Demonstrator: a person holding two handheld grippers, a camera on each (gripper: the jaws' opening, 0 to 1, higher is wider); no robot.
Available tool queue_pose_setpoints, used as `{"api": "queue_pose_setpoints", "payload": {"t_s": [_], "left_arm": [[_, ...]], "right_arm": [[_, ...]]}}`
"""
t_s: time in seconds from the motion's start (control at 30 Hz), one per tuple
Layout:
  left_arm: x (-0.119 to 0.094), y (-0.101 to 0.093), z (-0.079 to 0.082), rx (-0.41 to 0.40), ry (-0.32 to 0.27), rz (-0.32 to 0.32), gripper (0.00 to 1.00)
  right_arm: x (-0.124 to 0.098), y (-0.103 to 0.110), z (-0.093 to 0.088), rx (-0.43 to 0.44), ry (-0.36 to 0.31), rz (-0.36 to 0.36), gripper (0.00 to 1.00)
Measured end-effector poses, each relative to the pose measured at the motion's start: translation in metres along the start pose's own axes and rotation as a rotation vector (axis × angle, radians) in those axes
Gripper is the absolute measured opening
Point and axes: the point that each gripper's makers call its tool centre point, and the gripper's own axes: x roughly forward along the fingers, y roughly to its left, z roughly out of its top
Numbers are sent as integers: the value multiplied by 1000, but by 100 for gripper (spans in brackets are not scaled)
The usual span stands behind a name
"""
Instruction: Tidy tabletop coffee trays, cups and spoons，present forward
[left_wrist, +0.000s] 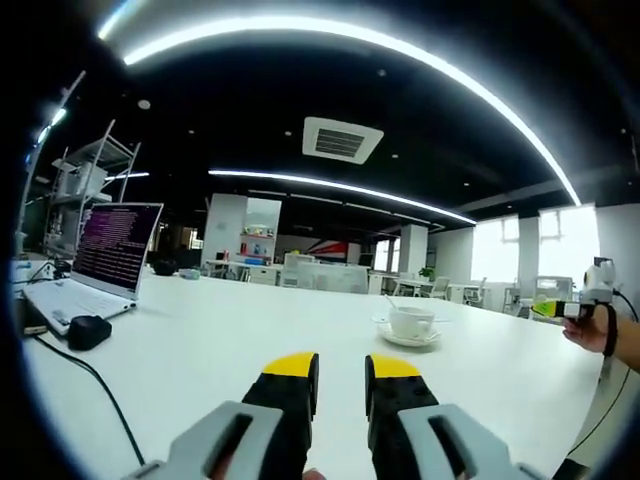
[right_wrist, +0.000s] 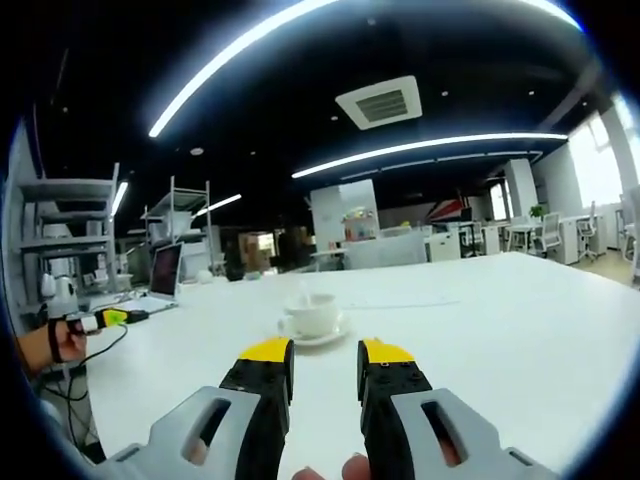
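We log the left gripper (left_wrist: 341, 366) low over the white table (left_wrist: 230, 340), its two yellow-tipped jaws parted with bare tabletop showing between them and nothing held. In the left gripper view a white cup (left_wrist: 411, 320) stands upright on a white saucer (left_wrist: 405, 339), ahead of the jaws and a little to their right, well apart from them. A thin handle, which we take for a spoon (left_wrist: 390, 302), leans out of the cup on its left side; it is too small for us to be sure. To the far left an open laptop (left_wrist: 103, 258) sits on the table with its screen lit, a small black object (left_wrist: 88, 331) just beside it and a black cable (left_wrist: 95, 385) trailing toward us. At the right edge of this view a hand (left_wrist: 592, 330) reaches in above the table's far side.

In the right gripper view, the right gripper (right_wrist: 325, 360) is likewise released, jaws apart over the table (right_wrist: 520, 320) and gripping nothing. The cup (right_wrist: 311, 313) on its saucer (right_wrist: 338, 336) sits just beyond the jaw tips, slightly left of centre, not touching them. The laptop (right_wrist: 163, 275) stands far off to the left near metal shelves (right_wrist: 60, 240). A hand (right_wrist: 45, 345) shows at the left edge.
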Motion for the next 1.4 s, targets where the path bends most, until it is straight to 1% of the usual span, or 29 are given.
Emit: {"api": "queue_pose_setpoints", "payload": {"t_s": [0.27,0.43,0.63,0.73,0.83,0.9,1.03,1.13,1.4], "left_arm": [[-2,-5,9,23,-14,1,21],[-3,-9,13,26,-21,0,21],[0,-12,9,30,-17,-6,21],[4,-14,6,27,-17,-7,21],[8,-18,3,26,-3,-15,21],[9,-21,4,29,-3,-21,21],[12,-24,7,38,-4,-32,21],[14,-25,7,43,-1,-36,21],[16,-28,0,36,17,-44,21]], "right_arm": [[-18,-9,2,-5,-15,-25,26],[-34,-17,-2,-7,-8,-49,26],[-45,-24,-9,-11,11,-64,26],[-46,-24,-14,-9,15,-69,26],[-46,-25,-20,5,21,-69,26],[-45,-25,-22,15,21,-68,26],[-44,-26,-23,19,22,-67,26],[-44,-30,-22,21,18,-69,26],[-44,-33,-25,32,24,-71,26]]}}
